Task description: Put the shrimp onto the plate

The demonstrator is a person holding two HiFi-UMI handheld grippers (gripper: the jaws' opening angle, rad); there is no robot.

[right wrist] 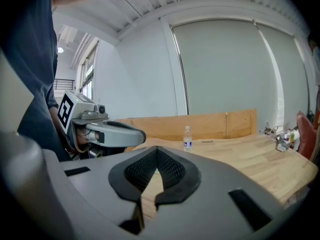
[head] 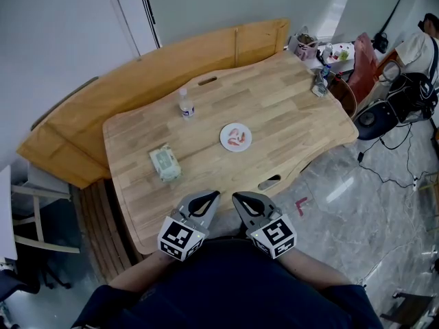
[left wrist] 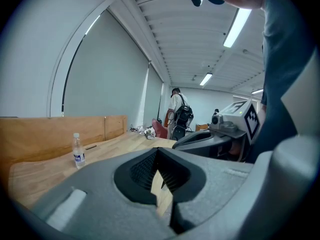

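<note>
A small white plate (head: 235,149) sits near the middle of the wooden table (head: 295,122), and pink shrimp (head: 236,138) lie on it. My left gripper (head: 213,195) and right gripper (head: 237,197) hover side by side at the table's near edge, well short of the plate. Both are shut, jaw tips touching, with nothing held. In the left gripper view my left gripper (left wrist: 157,152) shows only bare wood behind its closed tips. It is the same in the right gripper view for my right gripper (right wrist: 157,150). The plate is hidden in both gripper views.
A small water bottle (head: 186,104) stands behind and left of the plate. A green wipes pack (head: 165,162) lies at the left. Clutter (head: 321,59) crowds the far right corner. A wooden bench (head: 123,81) curves round the far side. A person (head: 426,43) sits far right.
</note>
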